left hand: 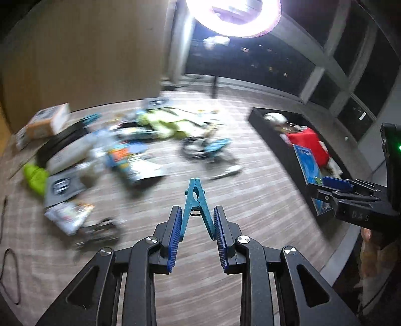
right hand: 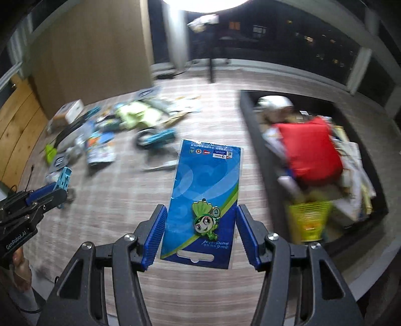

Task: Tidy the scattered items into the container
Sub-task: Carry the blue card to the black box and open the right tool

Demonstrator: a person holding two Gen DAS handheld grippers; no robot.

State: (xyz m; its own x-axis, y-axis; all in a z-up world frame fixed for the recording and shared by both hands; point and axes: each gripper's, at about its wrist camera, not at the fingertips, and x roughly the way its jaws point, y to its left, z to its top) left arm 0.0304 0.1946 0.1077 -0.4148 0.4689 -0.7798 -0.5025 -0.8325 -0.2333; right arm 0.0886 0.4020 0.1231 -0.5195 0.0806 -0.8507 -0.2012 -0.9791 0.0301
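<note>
My left gripper (left hand: 197, 220) is shut on a teal clothespin (left hand: 196, 200), held above the table; the clothespin also shows in the right wrist view (right hand: 62, 178). My right gripper (right hand: 200, 225) is shut on a blue card with a green mascot pin (right hand: 204, 200), held above the table just left of the black container (right hand: 253, 140). The card also shows in the left wrist view (left hand: 309, 170), beside the container (left hand: 273, 138). The container holds a red item (right hand: 310, 150), a yellow pack (right hand: 309, 215), a white round thing and papers.
A blurred pile of scattered items (left hand: 120, 148) lies across the table's left and middle: boxes, packets, green cloth (left hand: 35, 175), a teal object with cable (left hand: 208, 148). A black cord (left hand: 10, 273) lies at the left edge. A bright lamp (left hand: 233, 15) hangs overhead.
</note>
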